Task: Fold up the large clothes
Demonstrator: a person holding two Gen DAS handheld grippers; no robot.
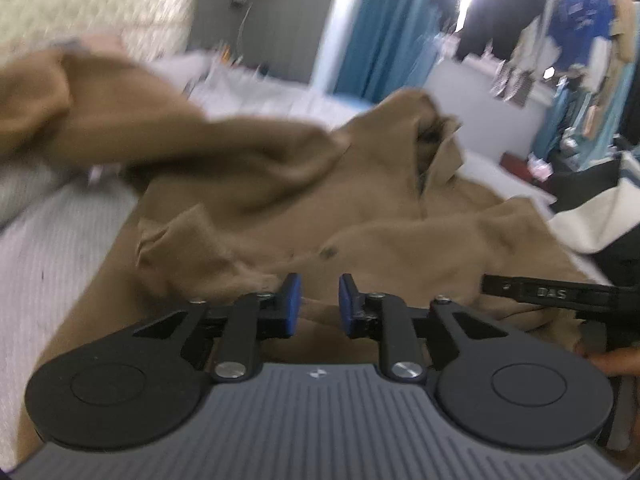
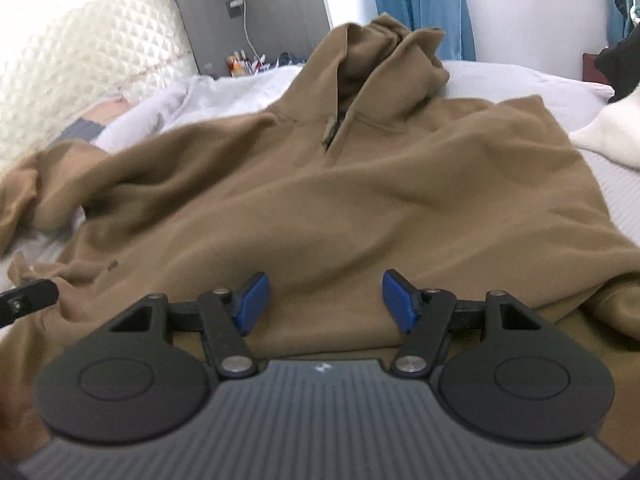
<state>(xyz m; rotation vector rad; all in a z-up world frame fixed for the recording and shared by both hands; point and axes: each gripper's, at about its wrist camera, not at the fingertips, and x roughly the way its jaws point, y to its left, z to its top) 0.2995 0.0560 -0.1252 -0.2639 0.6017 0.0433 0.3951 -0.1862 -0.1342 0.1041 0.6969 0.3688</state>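
Note:
A large tan hoodie (image 2: pixel 340 200) lies front up on the bed, hood (image 2: pixel 388 48) at the far end. One sleeve (image 1: pixel 120 120) is blurred and raised at the left. My left gripper (image 1: pixel 320 304) sits low over the hoodie's bottom hem, its blue pads a narrow gap apart with a ridge of tan cloth between them; no pressing shows. My right gripper (image 2: pixel 324 300) hovers over the hem further right, jaws wide with only flat cloth beneath. A right gripper finger (image 1: pixel 552 292) shows in the left wrist view, a left gripper finger (image 2: pixel 28 300) in the right wrist view.
The bed (image 2: pixel 592 92) has a white ribbed cover and a quilted cream headboard (image 2: pixel 92 52). A black and white garment (image 2: pixel 616 128) lies at the right. Blue curtains (image 2: pixel 420 4) and hanging clothes (image 1: pixel 580 28) stand behind. A hand (image 1: pixel 612 360) holds the right gripper.

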